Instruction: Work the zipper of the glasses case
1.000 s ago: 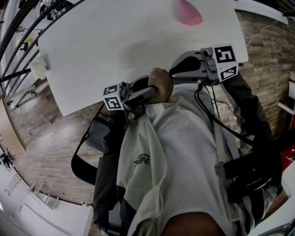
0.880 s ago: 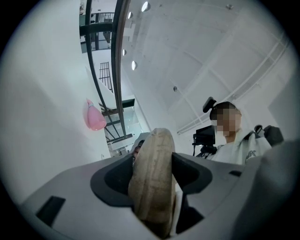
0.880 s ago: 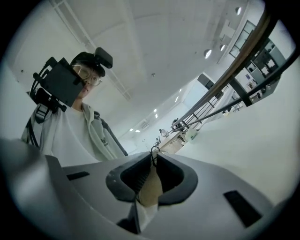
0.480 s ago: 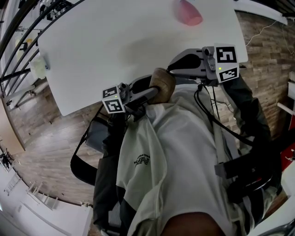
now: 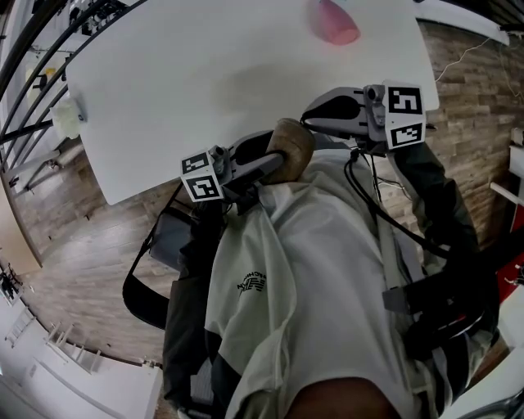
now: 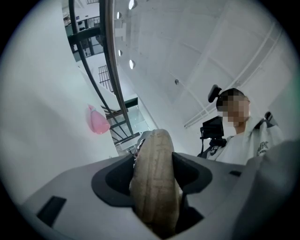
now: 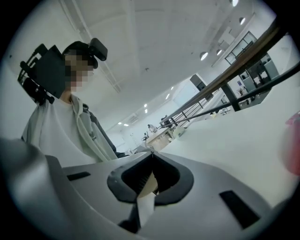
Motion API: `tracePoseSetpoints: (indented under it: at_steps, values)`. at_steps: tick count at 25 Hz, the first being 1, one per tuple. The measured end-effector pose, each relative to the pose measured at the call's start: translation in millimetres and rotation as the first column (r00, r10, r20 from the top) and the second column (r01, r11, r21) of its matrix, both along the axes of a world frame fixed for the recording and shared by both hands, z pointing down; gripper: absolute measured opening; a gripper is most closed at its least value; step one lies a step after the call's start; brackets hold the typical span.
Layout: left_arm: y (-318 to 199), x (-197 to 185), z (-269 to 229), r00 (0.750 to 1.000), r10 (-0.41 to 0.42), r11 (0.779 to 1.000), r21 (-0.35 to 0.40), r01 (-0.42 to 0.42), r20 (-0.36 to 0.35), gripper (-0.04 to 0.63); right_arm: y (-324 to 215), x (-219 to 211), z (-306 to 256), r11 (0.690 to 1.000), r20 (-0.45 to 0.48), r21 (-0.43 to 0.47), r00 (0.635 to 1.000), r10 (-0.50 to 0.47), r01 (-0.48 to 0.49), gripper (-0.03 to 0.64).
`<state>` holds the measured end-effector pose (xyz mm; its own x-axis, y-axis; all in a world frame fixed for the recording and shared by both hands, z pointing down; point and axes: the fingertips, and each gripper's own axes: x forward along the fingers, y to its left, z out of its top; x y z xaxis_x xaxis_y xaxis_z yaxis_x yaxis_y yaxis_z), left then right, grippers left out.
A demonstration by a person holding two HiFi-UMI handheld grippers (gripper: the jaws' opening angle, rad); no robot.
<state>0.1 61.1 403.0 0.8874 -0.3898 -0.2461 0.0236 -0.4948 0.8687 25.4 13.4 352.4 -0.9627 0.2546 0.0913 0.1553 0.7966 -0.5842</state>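
The case (image 5: 291, 146) is a tan, rounded shell with a rough texture. It's held off the counter (image 5: 205, 74) at the near edge, by your chest, between both grippers. Your left gripper (image 6: 153, 159) has its fingers (image 6: 192, 173) spread wide and clamped across the case body, which sits edge-on to that camera. Ridges run along that edge, but I can't resolve any zip teeth.

Your right gripper (image 7: 151, 157) is at the case's right end. Its fingers have just been closing and now meet at the tips. A pale sliver shows in the gap behind them, probably the pull, but I can't confirm.

The case hasn't really moved in the last second. My read is that you've got the grip set and the zip run hasn't started. The pink thing (image 5: 332, 23) on the far side is irrelevant.
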Motion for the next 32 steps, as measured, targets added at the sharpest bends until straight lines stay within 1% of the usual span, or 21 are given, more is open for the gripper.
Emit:
tracePoseSetpoints:
  at_steps: [2,5,6,9,10,12,15,17,19,23,26,29,32]
  values:
    - [-2,-1,3,0.999,-0.029,0.999,-0.041,0.028,-0.038,0.259,-2,5,8,0.999,-0.037,0.03,0.999,0.029,-0.028,-0.002]
    - [-6,-7,1,0.988,-0.074,0.993,-0.099,0.061,-0.133,0.249,-7,9,11,0.998,-0.05,0.028,0.997,0.054,-0.053,-0.002]
    - [-5,-7,-1,0.986,-0.07,0.993,-0.104,0.054,-0.154,0.249,-5,10,10,0.998,-0.044,0.028,0.998,0.055,-0.054,-0.002]
    - [3,0,-10,0.981,-0.007,0.997,-0.082,-0.009,-0.195,0.244,4,10,0,0.999,-0.004,0.035,0.999,0.038,-0.038,-0.002]
    - [4,0,-12,0.98,0.007,0.997,-0.072,-0.021,-0.198,0.244,5,10,-3,0.999,0.006,0.04,0.999,0.034,-0.034,-0.002]
    - [2,-3,-14,0.981,0.006,0.998,-0.065,-0.019,-0.195,0.244,4,8,-4,0.998,0.005,0.052,0.999,0.033,-0.033,-0.002]
    - [-3,-8,-12,0.986,-0.036,0.997,-0.077,0.024,-0.162,0.241,0,10,-1,0.997,-0.026,0.067,0.999,0.042,-0.04,-0.002]
    - [-5,-10,-10,0.991,-0.068,0.996,-0.068,0.061,-0.117,0.239,1,13,0,0.996,-0.038,0.075,0.998,0.046,-0.043,-0.002]
    - [-6,-12,-9,0.99,-0.104,0.994,-0.056,0.099,-0.092,0.239,6,15,1,0.996,-0.045,0.08,0.998,0.043,-0.04,-0.002]
    - [-9,-19,-9,0.987,-0.133,0.991,-0.044,0.129,-0.09,0.239,12,16,7,0.994,-0.06,0.107,0.997,0.037,-0.031,-0.002]
    - [-13,-25,-9,0.982,-0.151,0.988,-0.05,0.146,-0.114,0.239,12,14,7,0.992,-0.055,0.121,0.997,0.052,-0.045,-0.002]
    - [-20,-29,-12,0.974,-0.197,0.98,-0.046,0.193,-0.113,0.239,10,12,5,0.986,-0.061,0.158,0.996,0.071,-0.061,-0.003]
    - [-28,-24,-15,0.965,-0.24,0.971,-0.033,0.238,-0.103,0.238,1,16,1,0.976,-0.076,0.201,0.991,0.106,-0.089,-0.003]
